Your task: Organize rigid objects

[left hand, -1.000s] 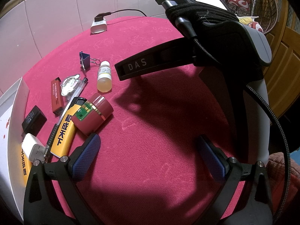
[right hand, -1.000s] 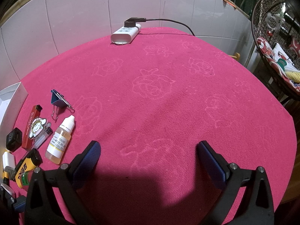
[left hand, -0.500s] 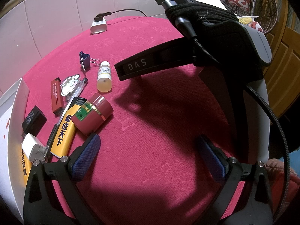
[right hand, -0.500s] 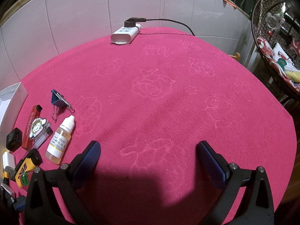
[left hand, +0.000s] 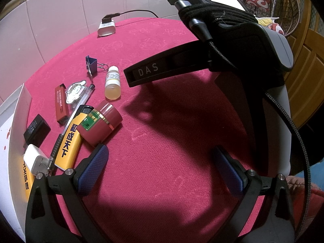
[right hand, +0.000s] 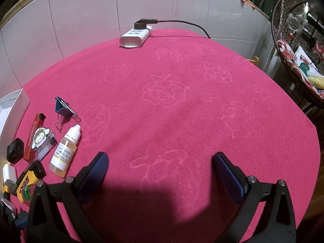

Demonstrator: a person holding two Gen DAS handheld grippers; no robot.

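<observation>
While both grippers hover with fingers spread and empty, the clutter lies at the bench's left edge beside a white box. Nearest is the red jar, on its side just ahead of the left gripper's left finger, long axis running up and to the right. From the right gripper, the dropper bottle lies ahead-left; the left hand seems better placed.
</observation>
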